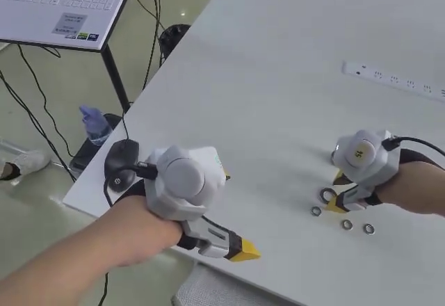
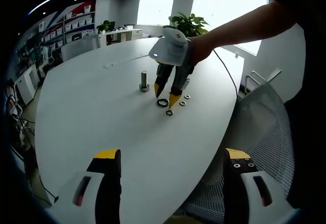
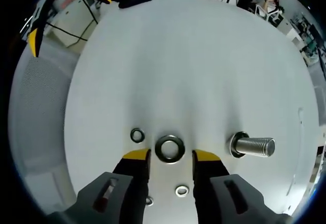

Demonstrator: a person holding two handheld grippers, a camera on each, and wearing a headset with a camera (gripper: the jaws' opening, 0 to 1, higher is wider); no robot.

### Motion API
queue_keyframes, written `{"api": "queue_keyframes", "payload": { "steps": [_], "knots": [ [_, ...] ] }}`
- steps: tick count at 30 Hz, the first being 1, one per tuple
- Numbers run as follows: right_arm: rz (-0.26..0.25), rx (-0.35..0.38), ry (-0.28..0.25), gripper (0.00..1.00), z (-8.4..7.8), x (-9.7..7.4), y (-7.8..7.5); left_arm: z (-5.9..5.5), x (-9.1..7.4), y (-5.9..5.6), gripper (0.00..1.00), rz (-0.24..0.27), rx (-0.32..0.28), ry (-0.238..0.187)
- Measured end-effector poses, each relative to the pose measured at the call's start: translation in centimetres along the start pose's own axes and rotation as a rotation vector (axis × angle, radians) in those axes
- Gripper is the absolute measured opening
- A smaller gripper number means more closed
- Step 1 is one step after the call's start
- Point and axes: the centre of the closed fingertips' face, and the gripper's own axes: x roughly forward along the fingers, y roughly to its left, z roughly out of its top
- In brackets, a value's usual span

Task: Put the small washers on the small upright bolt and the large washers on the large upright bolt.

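Four washers loose on white table (image 3: 178, 56): large steel ring washer (image 3: 169, 148) between spread jaws of right gripper (image 3: 171, 155), ungripped; small steel washers (image 3: 137, 135) around. Beside it threaded steel bolt (image 3: 252, 146), possibly still bare. Jaws of left gripper (image 2: 172, 154) apart, empty.

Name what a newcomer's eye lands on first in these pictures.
The right gripper draws the eye first: its open jaws straddle the large washer on the white table, with an upright bolt just beside it. Small washers lie scattered close around, and the left gripper hangs open at the table's near edge.
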Motion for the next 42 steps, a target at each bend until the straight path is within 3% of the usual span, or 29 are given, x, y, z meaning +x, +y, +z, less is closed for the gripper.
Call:
{"api": "queue_keyframes", "payload": {
  "steps": [10,23,27,31,42],
  "knots": [
    [-0.011,0.033,-0.001,0.25,0.0,0.1,0.1,-0.1,-0.1,-0.1,0.81,0.0,-0.004,-0.006],
    [-0.02,0.084,0.12,0.24,-0.3,1.0,-0.9,-0.1,-0.1,-0.3,0.79,-0.008,0.006,-0.011],
    [-0.02,0.082,0.109,0.22,-0.6,1.1,-1.1,-0.2,0.1,-0.6,0.79,-0.011,0.006,-0.006],
    [-0.016,0.102,0.064,0.21,-0.6,1.0,-1.1,-0.1,-0.2,-1.0,0.78,-0.011,0.007,-0.01],
    [-0.011,0.092,0.079,0.22,-0.6,0.8,-1.4,-0.3,-0.6,-1.0,0.78,-0.004,0.007,-0.001]
  ]
}}
